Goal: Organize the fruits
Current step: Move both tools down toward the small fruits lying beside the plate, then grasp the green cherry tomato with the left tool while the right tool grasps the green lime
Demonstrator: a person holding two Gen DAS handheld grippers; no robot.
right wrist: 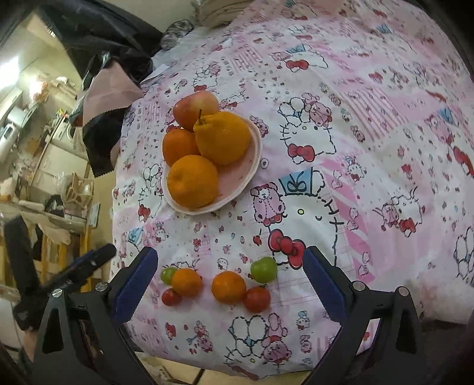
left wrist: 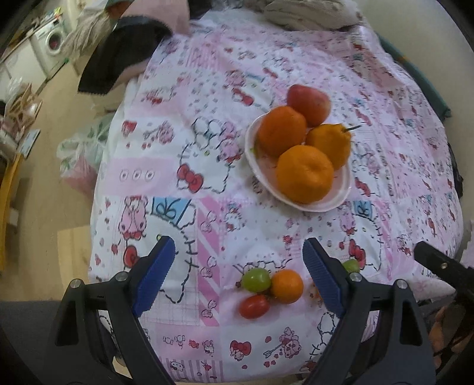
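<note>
A pink plate [left wrist: 340, 194] [right wrist: 250, 165] on the patterned cloth carries an apple [left wrist: 309, 103] [right wrist: 194, 106], a knobbly stalked orange [left wrist: 330, 143] [right wrist: 223, 137] and two round oranges [left wrist: 305, 177] [right wrist: 192, 180]. Small loose fruits lie near the cloth's front edge. In the left wrist view a green one [left wrist: 256, 279], a small orange [left wrist: 286, 285] and a red tomato [left wrist: 254, 306] lie under my open left gripper [left wrist: 237, 242], untouched. In the right wrist view another small orange [right wrist: 228, 286], green fruit [right wrist: 263, 269] and tomato [right wrist: 256, 299] lie below my open right gripper [right wrist: 230, 251].
Dark and pink clothes [left wrist: 118, 56] [right wrist: 103, 97] are heaped at the cloth's far left corner, and a beige cushion [left wrist: 308, 13] lies at the back. To the left the cloth drops to a floor with plastic bags [left wrist: 80, 154] and cluttered furniture [right wrist: 44, 165].
</note>
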